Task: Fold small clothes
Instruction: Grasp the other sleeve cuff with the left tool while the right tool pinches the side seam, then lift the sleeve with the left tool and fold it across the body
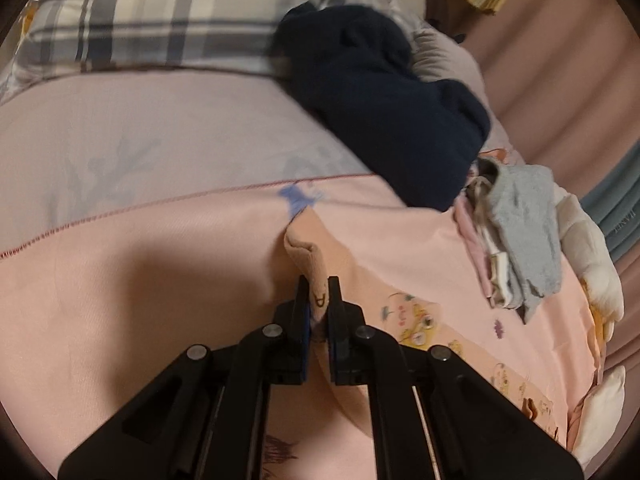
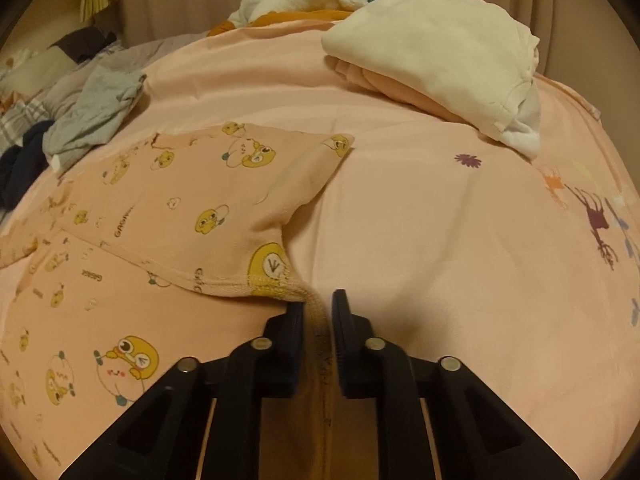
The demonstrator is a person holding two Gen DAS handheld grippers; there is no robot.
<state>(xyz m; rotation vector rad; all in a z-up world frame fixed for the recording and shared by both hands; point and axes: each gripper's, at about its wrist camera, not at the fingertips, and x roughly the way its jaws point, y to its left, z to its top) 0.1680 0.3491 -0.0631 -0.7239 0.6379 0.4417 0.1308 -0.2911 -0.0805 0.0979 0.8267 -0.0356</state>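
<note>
Holding a pinch of soft peach cloth, my left hand-held gripper [image 1: 319, 286] has its two black fingers squeezed tight on a fold of the small peach cotton garment with yellow cartoon faces [image 2: 192, 200]. I can see a letter printed on the bit of cloth that pokes up between those fingers. My right hand-held gripper [image 2: 317, 300] has the garment's edge running down between its fingers, right by a big yellow patch, but there is a little gap beside the cloth, so I cannot tell if it is really pinching or not. The garment lies spread out on the pink bed sheet with little printed animals [image 2: 440, 220], mostly to the left in the right wrist view, with one part folded over the rest. On the far side of the bed I see a folded cream white fleece top [image 2: 432, 52] sitting on the sheet, well apart from the garment. A crumpled grey knit cloth [image 1: 520, 236] lies in a small pile near the bed's edge, and a lumpy dark navy cloth [image 1: 384, 120] lies just beside it. Behind the navy cloth is a grey and white checked pillow [image 1: 160, 12]. Pink curtains [image 1: 568, 80] hang behind the bed.
</note>
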